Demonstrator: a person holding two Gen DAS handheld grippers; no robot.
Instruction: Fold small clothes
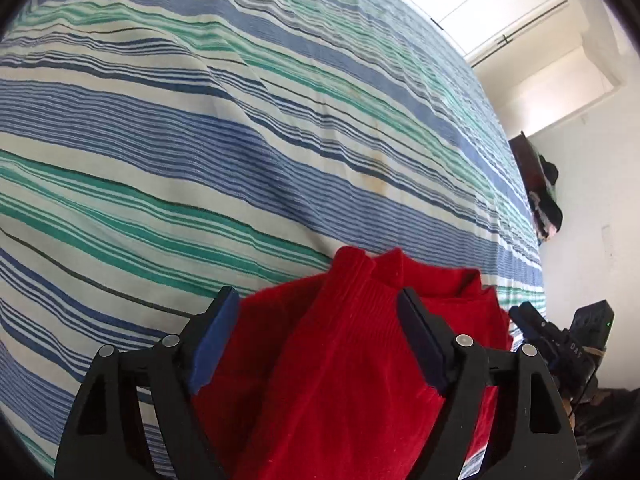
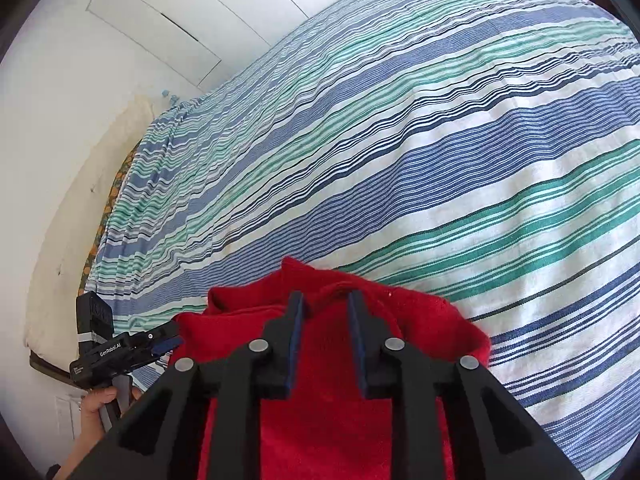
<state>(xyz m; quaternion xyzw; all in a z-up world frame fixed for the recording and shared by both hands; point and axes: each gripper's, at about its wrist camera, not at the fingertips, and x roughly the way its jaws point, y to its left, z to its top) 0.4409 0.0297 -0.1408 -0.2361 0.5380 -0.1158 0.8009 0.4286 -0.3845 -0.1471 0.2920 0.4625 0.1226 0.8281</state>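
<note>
My left claw [image 1: 316, 308] stands wide apart, its blue-padded fingers [image 1: 218, 328] on either side of a raised fold of the red garment [image 1: 340, 360]; I cannot tell whether the pads touch the cloth. My right claw [image 2: 324, 312] is narrower but still parted, with a strip of red cloth showing between its fingers [image 2: 296, 320], which are not clamped on it. The garment is a ribbed red knit, lying bunched in a heap near the edge of the bed, directly under both claws. It rests on a bedspread [image 1: 240, 140] striped in blue, green and white, rumpled into shallow ridges.

From the right wrist I see the other claw's body at the garment's left edge, gripped by the left hand [image 2: 100, 404]. White cupboard doors [image 2: 168, 20] stand beyond the bed. From the left wrist, a dark pile of clothes [image 1: 546, 200] sits against the white wall past the bed's far side.
</note>
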